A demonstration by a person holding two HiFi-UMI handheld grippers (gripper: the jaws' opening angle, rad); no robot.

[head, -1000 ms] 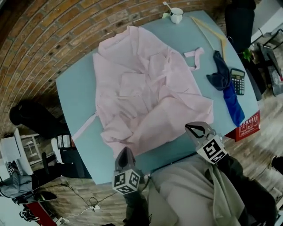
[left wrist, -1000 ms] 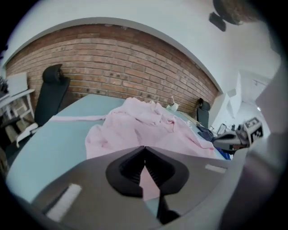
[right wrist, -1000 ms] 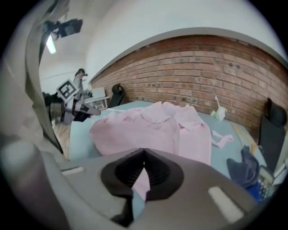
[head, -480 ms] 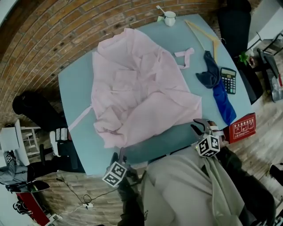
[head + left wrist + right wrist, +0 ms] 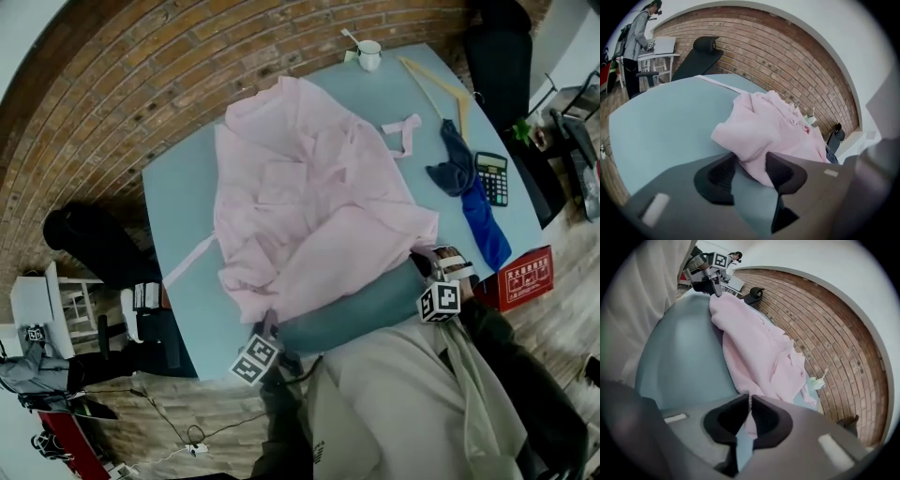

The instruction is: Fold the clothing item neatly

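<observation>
The table (image 5: pixel 178 206) has a pale blue-grey top. Directly in front of the left gripper (image 5: pixel 270 323) and the right gripper (image 5: pixel 431 258) lies a crumpled pink garment (image 5: pixel 309 206). It covers the middle of the top, and its near edge reaches both tools. Beyond the right gripper, a little to its right, lies a blue cloth (image 5: pixel 486 216), and just beside the cloth a black calculator (image 5: pixel 494 178). Further from that gripper lies a wooden hanger (image 5: pixel 441 82). At the far edge stands a white mug (image 5: pixel 371 56). A pink strip (image 5: pixel 192 262) runs to the table edge, to the left of the left gripper.
</observation>
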